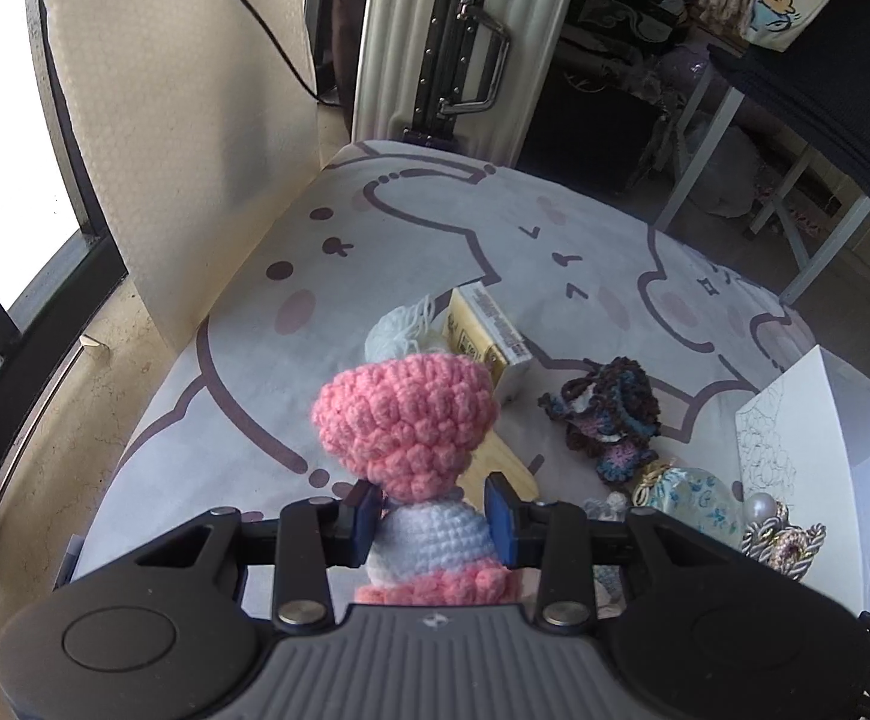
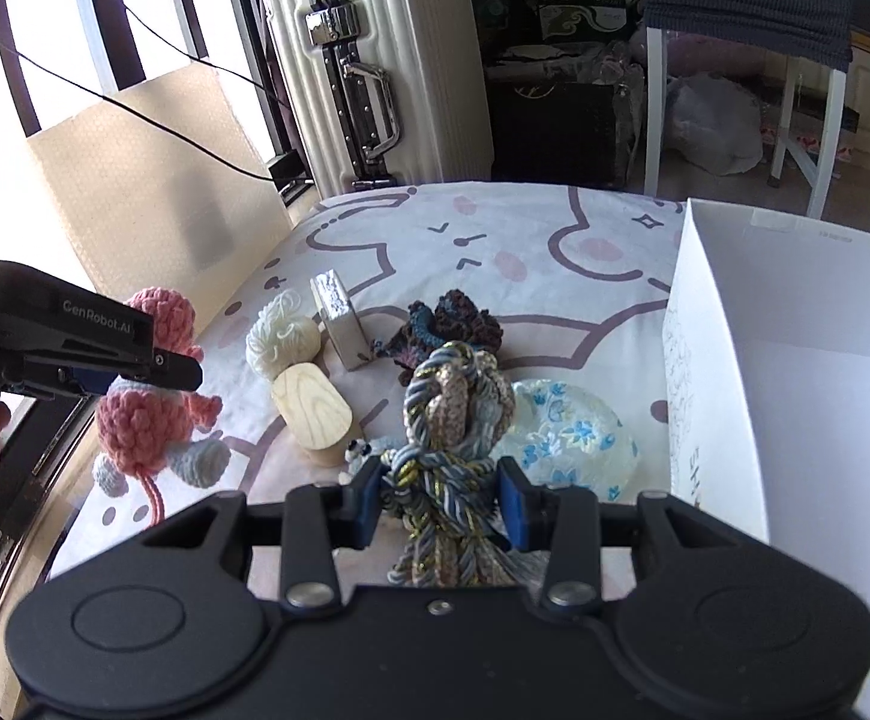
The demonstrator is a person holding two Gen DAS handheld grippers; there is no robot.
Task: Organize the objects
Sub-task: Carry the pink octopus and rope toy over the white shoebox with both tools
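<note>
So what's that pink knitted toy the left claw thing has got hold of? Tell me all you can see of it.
The pink crochet doll looks like chunky yarn: a bumpy pink head and body, a pale blue band at the neck, pale blue and white feet, and a thin pink cord hanging below. The left gripper is shut on that pale band, its blue fingers pressing either side. The doll is held upright above the edge of the cartoon-printed cloth, apart from the white yarn ball and wooden block nearby.
</note>
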